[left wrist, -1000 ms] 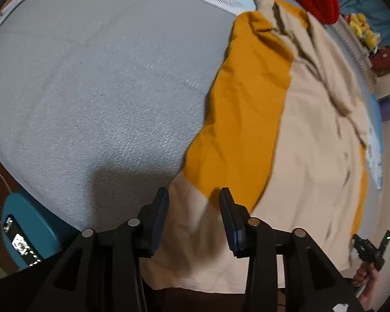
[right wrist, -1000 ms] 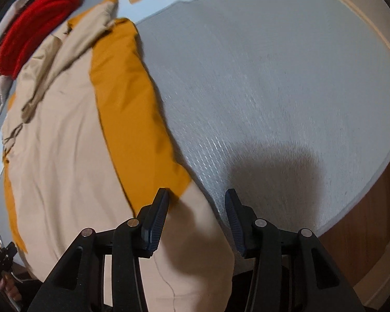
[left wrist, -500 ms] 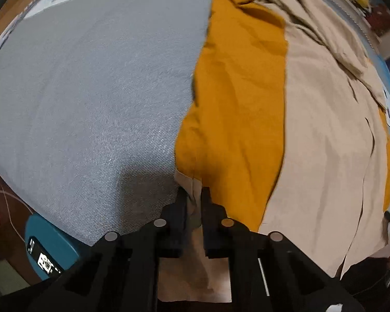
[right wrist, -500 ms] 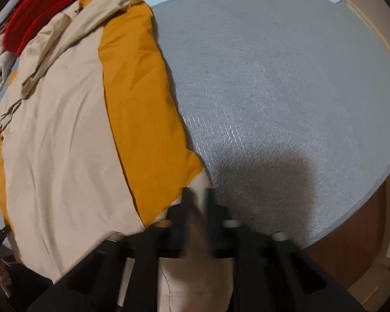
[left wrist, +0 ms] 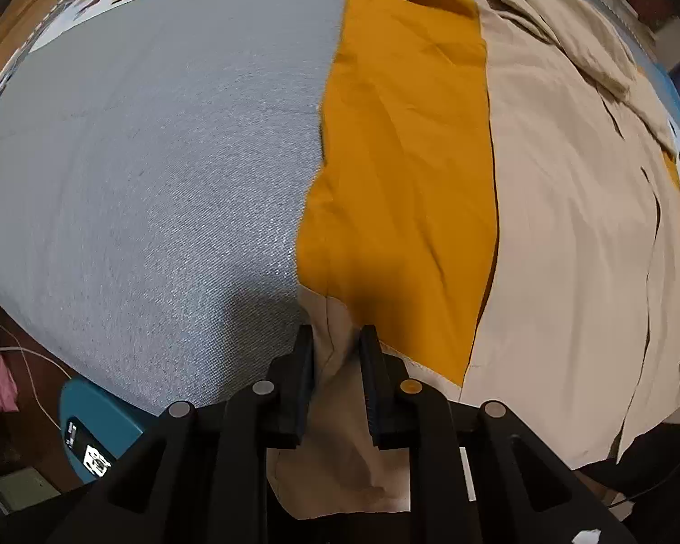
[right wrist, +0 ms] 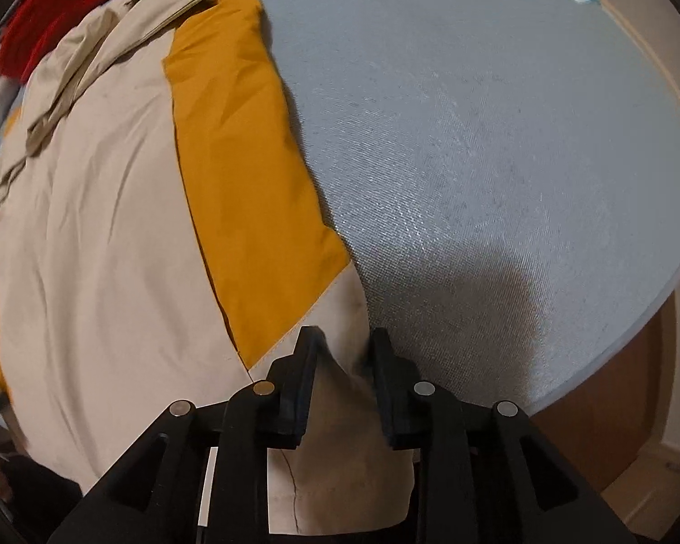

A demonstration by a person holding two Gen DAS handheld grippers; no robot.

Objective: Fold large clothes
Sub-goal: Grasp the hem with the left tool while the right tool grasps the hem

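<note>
1. Under both of my grippers lies the grey mat (left wrist: 149,172), far bigger than anything on it, with wide bare stretches beside the cloth.
2. Spread flat across it is the beige and mustard garment (left wrist: 566,208), long and mostly smooth, bunched and rumpled only at its far end. I judge the folding barely begun: the side panels lie turned in, but the lengthwise folds are not yet made.
3. Nearest me, my left gripper (left wrist: 336,340) has its jaws pinched on one near beige corner.
4. My right gripper (right wrist: 345,344) clamps the other near corner likewise, ready, I think, to lift the hem.
</note>
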